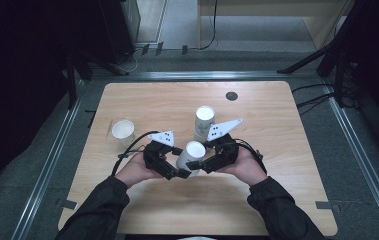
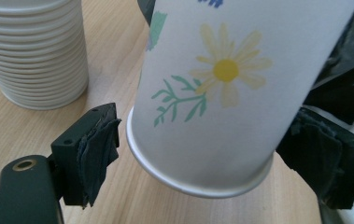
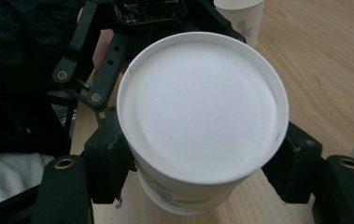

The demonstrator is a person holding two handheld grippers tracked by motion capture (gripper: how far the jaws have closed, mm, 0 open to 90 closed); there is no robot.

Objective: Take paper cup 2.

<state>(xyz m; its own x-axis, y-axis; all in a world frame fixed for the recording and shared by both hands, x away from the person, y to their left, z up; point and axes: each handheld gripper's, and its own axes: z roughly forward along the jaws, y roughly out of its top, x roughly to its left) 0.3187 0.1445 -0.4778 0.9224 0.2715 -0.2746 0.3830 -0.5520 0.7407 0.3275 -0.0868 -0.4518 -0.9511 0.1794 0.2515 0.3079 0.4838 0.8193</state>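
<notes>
High view, nearest the person: a paper cup (image 1: pixel 191 156) with a daisy print is held tilted above the counter (image 1: pixel 277 200), just on the person's side of the stack of cups (image 1: pixel 203 122) and apart from it. Both tongs meet at this cup.

Right tongs (image 1: pixel 195 165): the right gripper view shows the pads pressed against opposite sides of the cup below its rim, at a narrow setting. This is a firm grip, and it carries the cup.

Left tongs (image 1: pixel 179 173): set moderately wide around the cup's lower end. In the left gripper view one pad (image 2: pixel 97 149) stands clear of the wall. The other sits close against the far side, and contact there cannot be confirmed. Judged not gripping.

Further out, the stack stands upright on the counter. A single cup (image 1: pixel 123 132) stands upright well to the left of the stack.

Assessment: the work appears to be dealing cups off the stack. One cup is already placed singly, and a second is free of the stack and in the air. It has yet to be set down, and many cups remain stacked.
</notes>
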